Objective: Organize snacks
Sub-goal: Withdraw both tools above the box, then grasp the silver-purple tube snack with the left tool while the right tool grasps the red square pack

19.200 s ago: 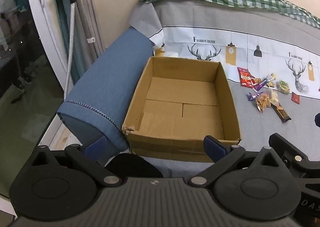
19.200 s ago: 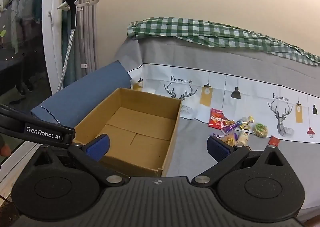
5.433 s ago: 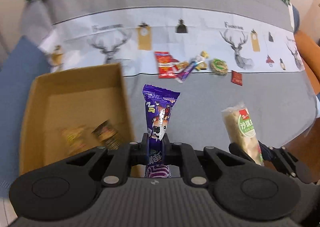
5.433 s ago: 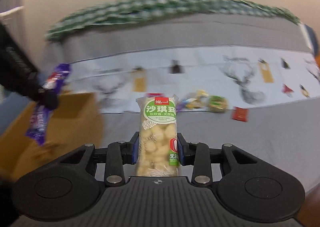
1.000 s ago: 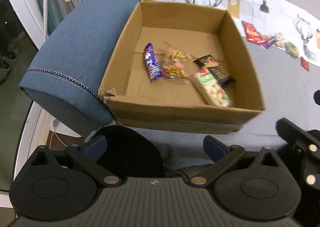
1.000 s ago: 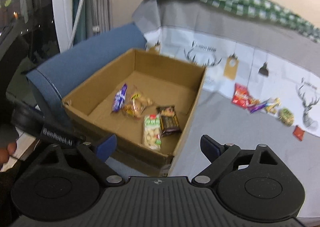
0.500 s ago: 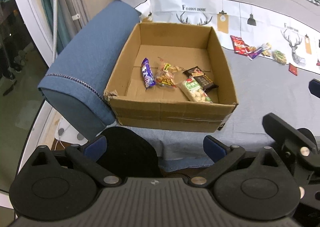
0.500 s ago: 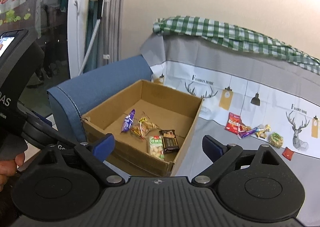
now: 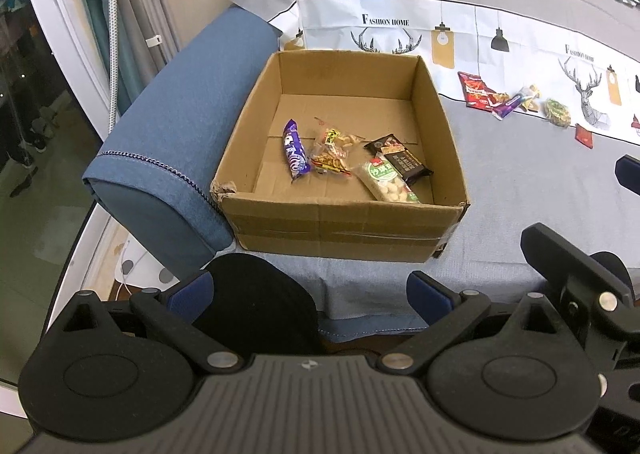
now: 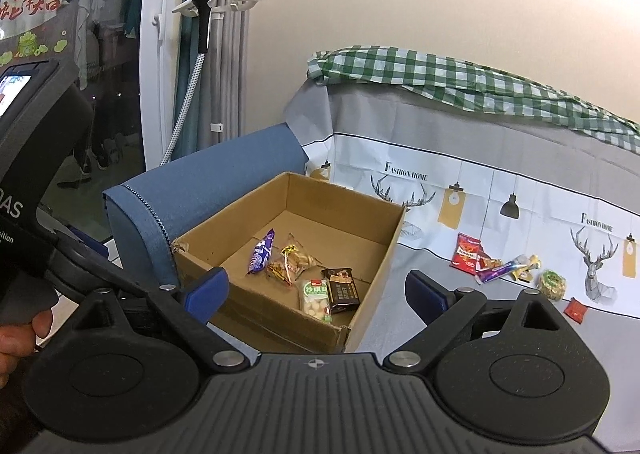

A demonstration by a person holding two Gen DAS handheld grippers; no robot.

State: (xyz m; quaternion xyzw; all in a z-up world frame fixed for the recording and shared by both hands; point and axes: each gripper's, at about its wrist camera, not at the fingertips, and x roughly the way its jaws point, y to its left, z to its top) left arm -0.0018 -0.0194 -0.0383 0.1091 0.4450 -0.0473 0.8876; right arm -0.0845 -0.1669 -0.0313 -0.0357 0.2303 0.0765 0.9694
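Both grippers were held back from the sofa with nothing in them. The left gripper (image 9: 310, 292) had its blue-padded fingers spread wide apart, and straight ahead of them, beyond a dark rounded shape close under the camera, sat the open cardboard box (image 9: 340, 228) on the grey sofa cover (image 9: 520, 181). To the left of the box, pressed against its side, lay the blue armrest (image 9: 180, 133). Inside the box, toward its near wall, four snacks lay side by side: a purple wrapper (image 9: 295, 149) furthest left, a clear bag of orange-brown bits (image 9: 331, 151) next to it, then a green-and-white pack of pale puffs (image 9: 387, 180), which partly overlapped a dark chocolate bar (image 9: 398, 161) on the right. Ahead and to the right of the left gripper, well apart from the box, the remaining loose snacks (image 9: 516, 99) were strung along the foot of the deer-printed backrest, among them a red packet (image 9: 474, 89) and a small red sachet (image 9: 583, 134). The right gripper (image 10: 316, 290) was likewise spread open and empty; through the gap between its fingers the same box (image 10: 288, 308) showed slightly to the left, with the loose snacks (image 10: 508, 268) ahead to the right. At the left edge of the right wrist view part of a hand (image 10: 20, 338) gripped the handle of the left tool.
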